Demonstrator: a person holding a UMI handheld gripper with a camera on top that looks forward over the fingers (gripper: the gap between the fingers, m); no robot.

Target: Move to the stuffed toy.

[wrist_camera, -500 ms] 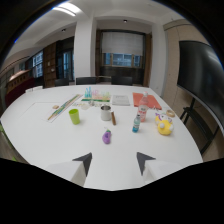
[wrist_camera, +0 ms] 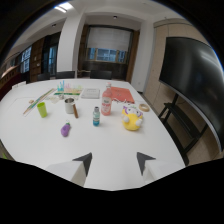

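A yellow and white stuffed toy (wrist_camera: 132, 118) sits on the white table (wrist_camera: 115, 145), beyond my fingers and a little to the right of them. My gripper (wrist_camera: 114, 162) is open, its two dark fingertips (wrist_camera: 84, 161) held above the bare table with nothing between them. The toy stands well ahead of the fingers, apart from them.
Left of the toy stand a pink-topped bottle (wrist_camera: 105, 105), a small teal bottle (wrist_camera: 96, 116), a metal cup (wrist_camera: 69, 105), a green cup (wrist_camera: 42, 109) and a purple object (wrist_camera: 65, 130). Papers (wrist_camera: 120, 94) lie farther back. A dark screen (wrist_camera: 192, 75) hangs on the right.
The view has swung right and come closer to the table's objects; the stuffed toy now lies nearer the middle, ahead of the fingers.
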